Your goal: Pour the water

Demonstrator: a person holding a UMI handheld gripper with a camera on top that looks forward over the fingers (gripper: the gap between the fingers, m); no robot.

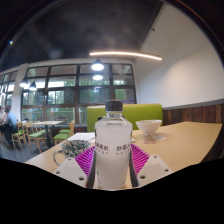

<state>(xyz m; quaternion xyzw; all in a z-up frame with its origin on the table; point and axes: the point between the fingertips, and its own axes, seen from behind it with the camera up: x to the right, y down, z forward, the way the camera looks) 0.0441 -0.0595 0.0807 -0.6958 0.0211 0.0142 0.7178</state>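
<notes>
A clear plastic water bottle [113, 148] with a white cap and a white label with dark print stands upright between my fingers. My gripper [112, 163] is shut on the bottle, with a magenta pad [86, 158] pressed to each of its sides. The bottle looks lifted above the light wooden table [185, 143]. Beyond it, slightly to the right, a white bowl [149, 127] sits on the table. The bottle's base is hidden behind the gripper body.
A patterned dark and white dish [72, 148] lies just left of the bottle. Green bench seats [140, 112] back the table. Further left are other tables and chairs [35, 135], large windows, and a seated person [7, 122].
</notes>
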